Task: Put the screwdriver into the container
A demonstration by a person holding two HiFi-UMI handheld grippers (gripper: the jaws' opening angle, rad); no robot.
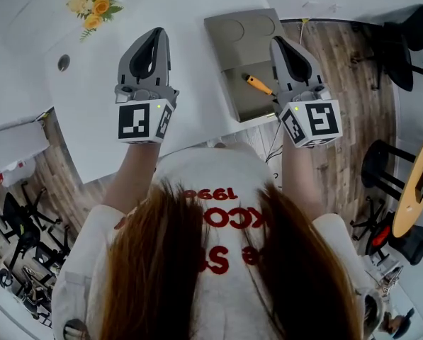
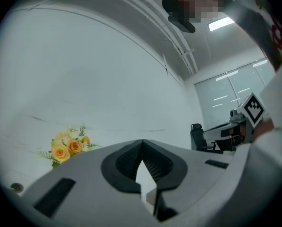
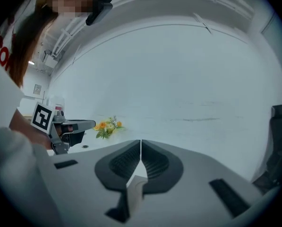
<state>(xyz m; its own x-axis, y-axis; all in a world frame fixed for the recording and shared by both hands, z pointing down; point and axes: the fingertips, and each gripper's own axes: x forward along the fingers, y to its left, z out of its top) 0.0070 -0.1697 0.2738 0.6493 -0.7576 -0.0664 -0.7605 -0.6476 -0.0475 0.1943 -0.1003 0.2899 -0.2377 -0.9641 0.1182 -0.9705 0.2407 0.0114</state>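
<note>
- Head view: the person holds both grippers up over a white table (image 1: pixel 98 112), well apart, one to each side of an open grey container (image 1: pixel 229 85).
- The screwdriver (image 1: pixel 256 83), with its orange handle, lies inside the lower half of the container, slanted; its far end is hidden behind the right gripper (image 1: pixel 280 42).
- The container sits at the table's near edge, its lid part folded open beyond it.
- Right gripper view: the claw (image 3: pixel 141 143) is closed tip to tip, with nothing between the ribbed pads.
- Left gripper view: the left gripper (image 2: pixel 141 144) also has its jaws together at the tips and grips nothing.
- The left gripper (image 1: pixel 153 34) hangs over bare tabletop, clear of the container.
- A bunch of yellow and orange flowers (image 1: pixel 92 2) lies at the table's far side, beyond the left gripper.
</note>
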